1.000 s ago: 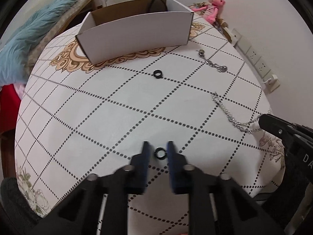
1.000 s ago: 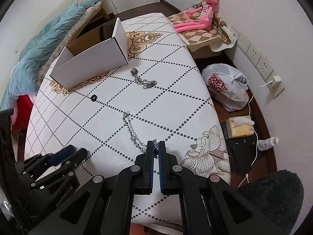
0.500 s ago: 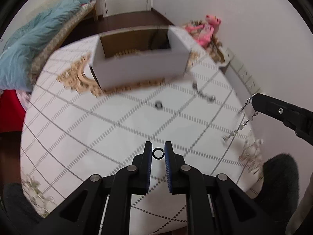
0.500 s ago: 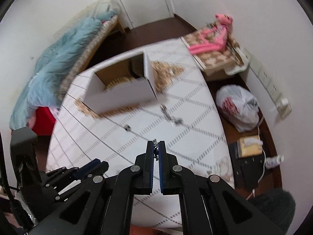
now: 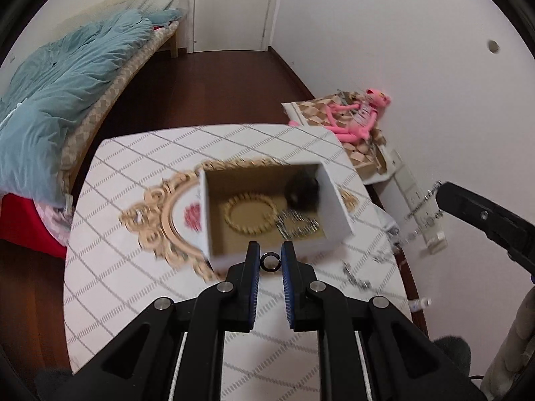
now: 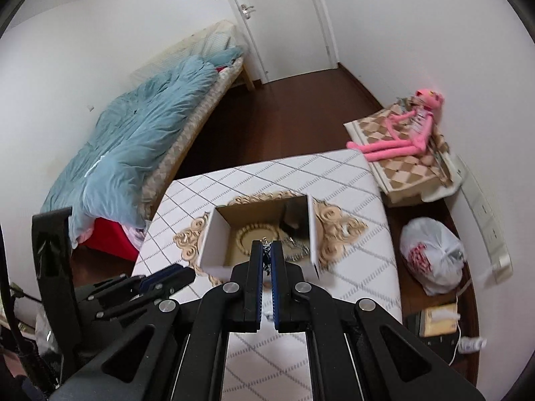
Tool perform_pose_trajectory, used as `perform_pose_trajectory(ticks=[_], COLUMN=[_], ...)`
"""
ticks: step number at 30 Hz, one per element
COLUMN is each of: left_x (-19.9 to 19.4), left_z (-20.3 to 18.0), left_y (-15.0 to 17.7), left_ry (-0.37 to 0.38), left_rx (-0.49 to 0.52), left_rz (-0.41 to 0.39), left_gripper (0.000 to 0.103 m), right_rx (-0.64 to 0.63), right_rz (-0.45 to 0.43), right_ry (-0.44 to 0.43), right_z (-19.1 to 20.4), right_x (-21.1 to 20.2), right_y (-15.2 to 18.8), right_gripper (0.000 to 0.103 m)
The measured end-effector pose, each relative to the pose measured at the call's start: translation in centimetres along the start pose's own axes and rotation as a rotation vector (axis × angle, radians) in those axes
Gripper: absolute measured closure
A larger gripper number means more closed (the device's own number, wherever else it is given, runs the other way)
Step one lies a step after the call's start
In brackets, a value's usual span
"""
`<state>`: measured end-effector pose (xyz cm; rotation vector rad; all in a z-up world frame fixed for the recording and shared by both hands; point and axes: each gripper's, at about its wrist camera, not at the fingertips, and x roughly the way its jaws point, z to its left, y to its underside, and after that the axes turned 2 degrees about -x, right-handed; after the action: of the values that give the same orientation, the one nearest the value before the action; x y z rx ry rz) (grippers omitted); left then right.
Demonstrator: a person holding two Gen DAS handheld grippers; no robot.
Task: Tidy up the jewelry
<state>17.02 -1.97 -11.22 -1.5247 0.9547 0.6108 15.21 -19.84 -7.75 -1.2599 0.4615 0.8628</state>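
Observation:
My left gripper point(image 5: 270, 262) is shut on a small black ring point(image 5: 270, 262) and holds it high above the near wall of an open white cardboard box point(image 5: 337, 197). The box holds a beige bead bracelet point(image 5: 249, 214), a silver chain point(image 5: 297, 225) and a dark object point(image 5: 302, 190). My right gripper point(image 6: 266, 256) is shut on a silver chain point(image 6: 266, 254); in the left wrist view that chain point(image 5: 422, 208) hangs from its tip at the right. The box point(image 6: 209, 240) lies below and ahead of it. Another silver chain point(image 5: 356, 277) lies on the table.
The white table point(image 5: 133, 267) has a dotted grid and gold ornament. A bed with a blue duvet point(image 5: 60, 93) stands at the left. A pink plush toy point(image 6: 404, 133) sits on a low stand at the right, with a white plastic bag point(image 6: 433, 257) on the floor.
Both grippers have risen from the table and moved toward the box. The left one closed on the black ring and lifted it; the right one lifted its silver chain off the table.

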Motion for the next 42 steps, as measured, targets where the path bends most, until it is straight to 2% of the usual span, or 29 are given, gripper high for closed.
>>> perform_pose_trajectory(ticks=[7, 12, 19, 20, 22, 23, 24, 25, 27, 28, 29, 30, 31, 36, 39, 42], left_x=[4.5, 7.9, 10.2, 10.2, 10.0, 9.8, 9.5, 9.3, 8.9, 8.8, 8.5, 8.3, 8.1, 6.3, 5.7, 5.7], left_z=[2.6, 3.3, 4.0, 4.1, 4.2, 4.3, 4.5, 4.6, 4.9, 5.1, 5.4, 5.5, 5.6, 6.2, 6.3, 6.1], left_y=[-4.5, -5.8, -7.6, -7.8, -8.3, -8.5, -8.6, -8.7, -8.8, -8.7, -8.5, -8.4, -8.2, -6.3, -5.0, -3.9], left_ry=[0.035, 0.044, 0.025, 0.016, -0.007, -0.02, -0.021, -0.021, -0.051, -0.062, -0.077, -0.09, -0.107, -0.218, -0.262, -0.283], left_rx=[-0.056, -0.067, -0.11, -0.11, -0.101, -0.1, -0.102, -0.104, -0.106, -0.108, -0.112, -0.112, -0.108, -0.079, -0.073, -0.064], left_rz=[0.099, 0.176, 0.227, 0.228, 0.213, 0.207, 0.193, 0.181, 0.177, 0.174, 0.167, 0.161, 0.152, 0.07, 0.038, 0.039], left_gripper=[0.093, 0.093, 0.09, 0.087, 0.07, 0.049, 0.038, 0.038, 0.038, 0.037, 0.029, 0.014, 0.009, 0.001, 0.0, 0.0], right_rx=[-0.015, -0.026, -0.014, 0.0, 0.018, 0.024, 0.029, 0.027, 0.025, 0.029, 0.027, 0.023, 0.013, -0.042, -0.071, -0.095], right_rz=[0.126, 0.218, 0.311, 0.325, 0.35, 0.356, 0.355, 0.348, 0.335, 0.33, 0.324, 0.314, 0.307, 0.299, 0.309, 0.314], right_ry=[-0.014, 0.01, 0.04, 0.038, 0.043, 0.043, 0.045, 0.052, 0.059, 0.059, 0.065, 0.071, 0.081, 0.189, 0.245, 0.285], right_z=[0.6, 0.6, -0.4, -0.7, -1.3, -1.4, -1.6, -1.7, -1.7, -1.8, -1.8, -1.7, -1.7, -1.1, -1.0, -0.9], right_x=[6.8, 11.3, 15.8, 16.2, 16.9, 17.0, 17.0, 16.8, 16.4, 16.1, 15.8, 15.5, 15.2, 14.3, 14.5, 14.6], right_y=[-3.4, -3.2, -3.1, -3.1, -3.1, -3.1, -3.1, -3.2, -3.4, -3.4, -3.5, -3.6, -3.5, -2.9, -1.8, -0.9], right_gripper=[0.098, 0.098, 0.098, 0.098, 0.097, 0.096, 0.091, 0.088, 0.067, 0.063, 0.059, 0.056, 0.053, 0.01, 0.006, 0.003])
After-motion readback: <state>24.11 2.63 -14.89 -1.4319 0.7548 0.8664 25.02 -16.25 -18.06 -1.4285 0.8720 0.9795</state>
